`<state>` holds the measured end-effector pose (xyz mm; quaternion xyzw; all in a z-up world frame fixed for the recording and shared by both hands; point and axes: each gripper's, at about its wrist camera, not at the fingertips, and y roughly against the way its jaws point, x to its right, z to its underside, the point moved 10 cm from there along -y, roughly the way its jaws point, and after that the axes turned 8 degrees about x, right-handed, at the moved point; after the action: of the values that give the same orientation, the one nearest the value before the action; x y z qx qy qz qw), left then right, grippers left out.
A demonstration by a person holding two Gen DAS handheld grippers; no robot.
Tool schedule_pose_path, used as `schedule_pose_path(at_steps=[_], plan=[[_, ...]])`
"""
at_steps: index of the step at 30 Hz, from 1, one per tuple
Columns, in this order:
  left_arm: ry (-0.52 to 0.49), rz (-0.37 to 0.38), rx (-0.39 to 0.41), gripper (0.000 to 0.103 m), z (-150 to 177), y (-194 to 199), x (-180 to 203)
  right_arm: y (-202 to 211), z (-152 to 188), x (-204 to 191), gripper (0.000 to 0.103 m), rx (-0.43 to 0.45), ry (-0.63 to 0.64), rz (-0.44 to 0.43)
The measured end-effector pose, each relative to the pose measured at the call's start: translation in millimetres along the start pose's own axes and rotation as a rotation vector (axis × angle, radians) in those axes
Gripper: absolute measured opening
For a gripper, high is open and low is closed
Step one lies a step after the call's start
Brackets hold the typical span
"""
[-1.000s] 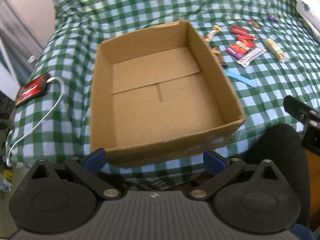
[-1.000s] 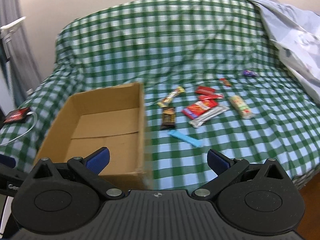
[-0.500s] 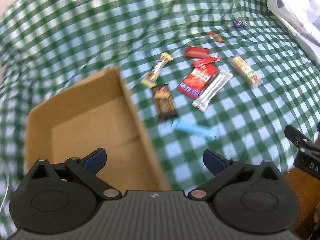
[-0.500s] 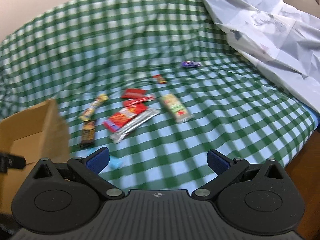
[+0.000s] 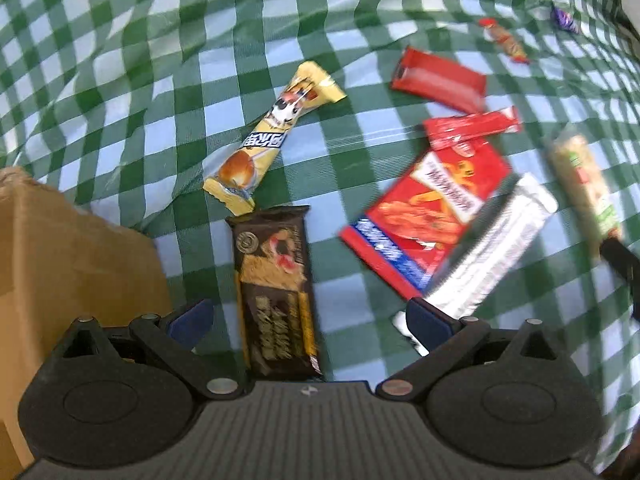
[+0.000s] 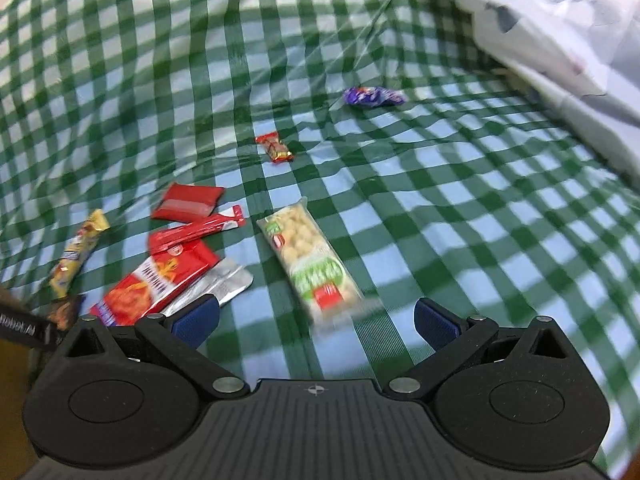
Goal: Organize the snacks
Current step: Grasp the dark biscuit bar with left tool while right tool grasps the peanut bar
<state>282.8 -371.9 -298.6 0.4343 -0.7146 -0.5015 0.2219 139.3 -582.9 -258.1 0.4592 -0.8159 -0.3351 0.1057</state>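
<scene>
Snacks lie loose on the green-checked bed cover, none yet in the cardboard box, whose corner shows at the left of the left wrist view, close to the bed's near edge. Dark brown chocolate bar lies lengthwise just beside the box, directly between the fingers of the left tool; that tool is spread wide and holds nothing. Touching the bar's far end: yellow wafer stick, angled away. Further right, a cluster: red chip packet overlapping a silver sachet, a thin red stick and a flat red packet beyond them. Right tool, also fully open and empty, is lined up on the clear green-and-red puffed-snack pack, whose near end sits between its fingers. Small red candy and purple candy lie well apart toward the far side, near a crumpled pale sheet. Judged step: approach for first picks. To do it well: lower each tool until the tips bracket the wrapper's narrow width, not its length; close on the pack's middle so it does not droop; avoid pinching the soft bed cover underneath. Frames are motion-blurred, so contact with either pack cannot be confirmed.
</scene>
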Motion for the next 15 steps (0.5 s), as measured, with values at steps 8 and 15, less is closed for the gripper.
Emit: schedule_pose_path(at_steps=[8, 15], plan=[[-0.025, -0.058, -0.032, 0.103, 3, -30, -34, -64, 3, -9, 0.103, -0.043, 0.082, 0.021], [0.155, 0.035, -0.053, 0.065, -3, -37, -45, -67, 8, -4, 0.101, -0.033, 0.099, 0.027]])
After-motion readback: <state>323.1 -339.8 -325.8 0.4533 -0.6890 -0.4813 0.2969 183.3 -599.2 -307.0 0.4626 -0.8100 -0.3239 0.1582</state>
